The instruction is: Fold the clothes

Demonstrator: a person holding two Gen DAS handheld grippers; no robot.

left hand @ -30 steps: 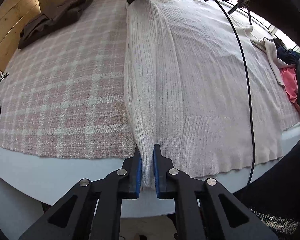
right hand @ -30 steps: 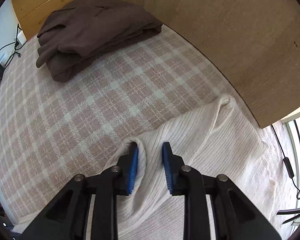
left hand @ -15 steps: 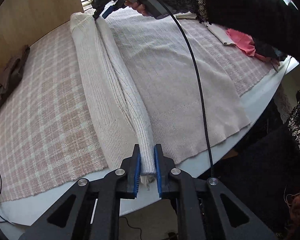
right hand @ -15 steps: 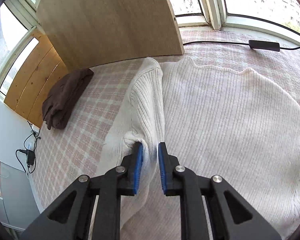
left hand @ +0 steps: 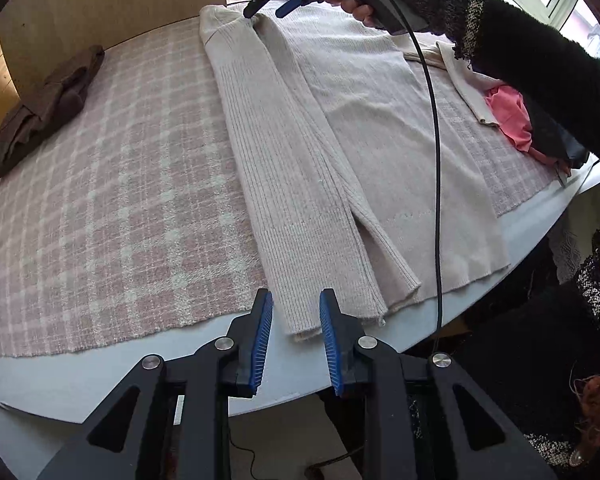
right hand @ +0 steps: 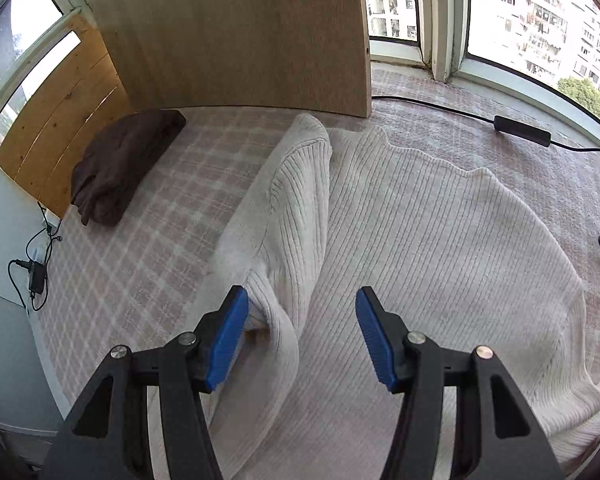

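From the left wrist view, the cream sweater (left hand: 380,128) lies flat along the checked blanket (left hand: 120,184) that covers the counter, with one long side strip and its sleeve turned in over the body so the left edge runs straight from shoulder to hem. The left gripper (left hand: 294,326) stands wide at the hem with nothing between its pads, and the right gripper (left hand: 266,10), in a person's hand (left hand: 360,4), hangs spread above the shoulder end. A folded brown garment (left hand: 48,108) sits well apart at the far left, and a heap of pink and dark clothes (left hand: 512,124) lies at the right edge. From the right wrist view, the right gripper (right hand: 302,334) is wide and holds nothing, the turned-in fold (right hand: 296,208) lying just ahead of it. I'd judge one side fold laid, with the other side, the crosswise fold and the heap left.
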